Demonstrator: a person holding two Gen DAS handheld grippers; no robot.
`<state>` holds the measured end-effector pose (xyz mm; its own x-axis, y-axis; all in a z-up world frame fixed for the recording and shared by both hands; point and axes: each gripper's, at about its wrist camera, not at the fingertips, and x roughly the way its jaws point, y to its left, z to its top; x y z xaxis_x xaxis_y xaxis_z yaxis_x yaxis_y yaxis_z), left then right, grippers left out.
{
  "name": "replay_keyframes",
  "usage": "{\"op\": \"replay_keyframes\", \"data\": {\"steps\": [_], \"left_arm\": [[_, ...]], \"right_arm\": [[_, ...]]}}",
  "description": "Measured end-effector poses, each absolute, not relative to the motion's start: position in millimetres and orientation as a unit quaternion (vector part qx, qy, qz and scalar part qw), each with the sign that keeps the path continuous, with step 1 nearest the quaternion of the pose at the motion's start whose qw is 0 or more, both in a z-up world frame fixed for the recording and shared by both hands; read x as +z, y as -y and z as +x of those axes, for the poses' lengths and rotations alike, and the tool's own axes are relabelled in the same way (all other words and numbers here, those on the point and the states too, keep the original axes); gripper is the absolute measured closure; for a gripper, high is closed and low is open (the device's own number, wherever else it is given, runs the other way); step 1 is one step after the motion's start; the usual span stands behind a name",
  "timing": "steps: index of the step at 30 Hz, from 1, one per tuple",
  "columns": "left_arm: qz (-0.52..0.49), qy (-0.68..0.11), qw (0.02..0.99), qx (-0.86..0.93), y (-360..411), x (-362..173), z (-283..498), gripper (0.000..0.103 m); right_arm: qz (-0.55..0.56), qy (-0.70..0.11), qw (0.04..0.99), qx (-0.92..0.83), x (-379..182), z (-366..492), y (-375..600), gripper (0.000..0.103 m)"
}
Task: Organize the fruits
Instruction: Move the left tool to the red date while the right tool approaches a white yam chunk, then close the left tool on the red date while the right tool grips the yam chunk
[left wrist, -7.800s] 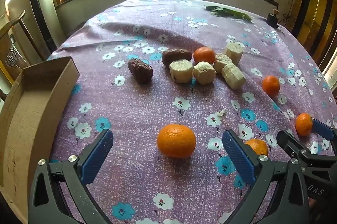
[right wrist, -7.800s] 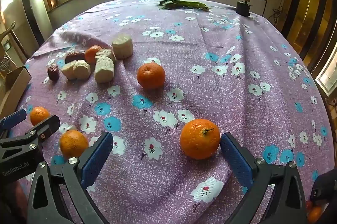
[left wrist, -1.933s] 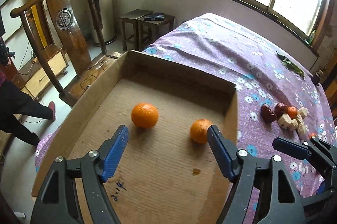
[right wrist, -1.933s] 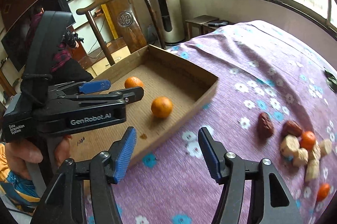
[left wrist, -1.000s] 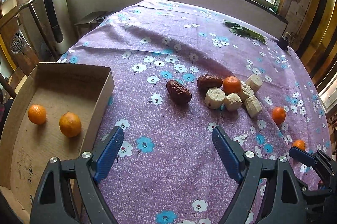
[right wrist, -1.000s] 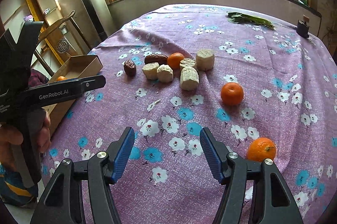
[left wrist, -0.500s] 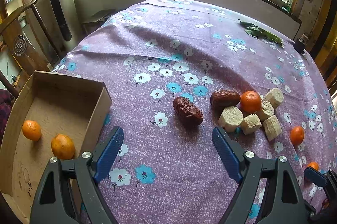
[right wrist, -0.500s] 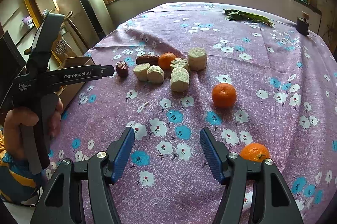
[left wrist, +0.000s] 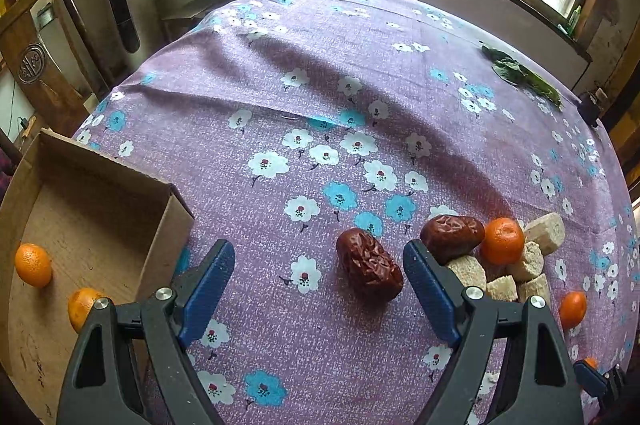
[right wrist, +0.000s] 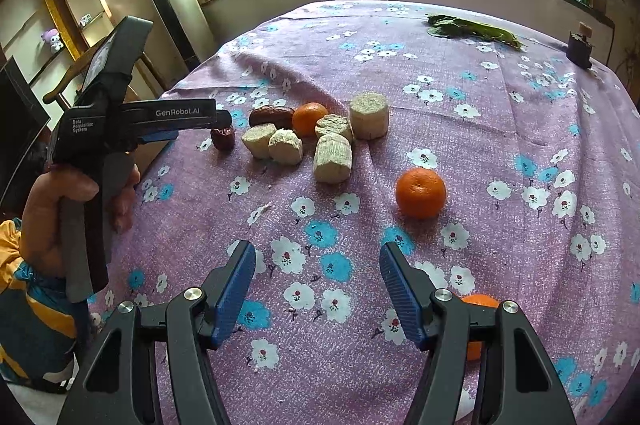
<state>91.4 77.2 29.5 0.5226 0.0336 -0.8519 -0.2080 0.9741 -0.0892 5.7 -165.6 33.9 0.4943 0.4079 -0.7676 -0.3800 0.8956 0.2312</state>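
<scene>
My left gripper (left wrist: 318, 291) is open and empty. A wrinkled red date (left wrist: 369, 265) lies on the cloth between its fingers, nearer the right one. A second date (left wrist: 452, 233), an orange (left wrist: 502, 241) and several pale corn pieces (left wrist: 528, 263) lie just right. The cardboard box (left wrist: 100, 209) at left holds two oranges (left wrist: 34, 265). My right gripper (right wrist: 318, 291) is open and empty above the cloth. An orange (right wrist: 420, 192) lies ahead of it to the right, another orange (right wrist: 478, 303) behind its right finger. The left gripper (right wrist: 218, 123) shows at the date (right wrist: 223, 139).
A purple flowered cloth (left wrist: 360, 85) covers the table. Green leaves (right wrist: 472, 27) and a small dark bottle (right wrist: 579, 45) lie at the far edge. A small orange (left wrist: 572, 309) sits right of the corn pieces. A wooden chair (left wrist: 36, 65) stands left of the table.
My left gripper has moved forward and down until the nearer date lies between its fingers. My right gripper has moved forward, bringing the oranges closer. Both stay open.
</scene>
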Motion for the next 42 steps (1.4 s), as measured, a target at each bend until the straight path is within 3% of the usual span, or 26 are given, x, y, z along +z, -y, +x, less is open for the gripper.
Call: {"op": "replay_keyframes", "data": {"steps": [11,13,15,16,17,18,24,33,42], "left_arm": [[-0.104,-0.506,0.855,0.057,-72,18,100,0.018],[-0.114,-0.51,0.851,0.054,-74,15,101,0.022],[-0.105,-0.502,0.856,0.06,-74,17,100,0.048],[-0.105,-0.502,0.857,0.057,-74,17,100,0.055],[-0.106,-0.502,0.857,0.053,-74,18,101,0.07],[-0.109,-0.504,0.856,0.048,-75,18,101,0.072],[-0.113,-0.502,0.857,0.034,-75,19,94,0.072],[-0.11,-0.505,0.856,0.02,-68,21,80,0.072],[-0.102,-0.495,0.863,0.007,-61,30,61,0.072]], "right_arm": [[0.02,-0.453,0.862,0.228,30,9,167,0.034],[0.02,-0.453,0.862,0.229,30,10,166,0.034],[0.021,-0.451,0.862,0.23,31,12,165,0.034],[0.02,-0.451,0.862,0.23,31,14,164,0.034],[0.019,-0.451,0.862,0.23,31,17,161,0.034],[0.017,-0.449,0.863,0.23,32,20,159,0.034],[-0.011,-0.445,0.866,0.227,34,49,139,0.041],[-0.056,-0.464,0.856,0.219,14,94,120,0.071],[-0.012,-0.465,0.856,0.225,22,66,146,0.071]]}}
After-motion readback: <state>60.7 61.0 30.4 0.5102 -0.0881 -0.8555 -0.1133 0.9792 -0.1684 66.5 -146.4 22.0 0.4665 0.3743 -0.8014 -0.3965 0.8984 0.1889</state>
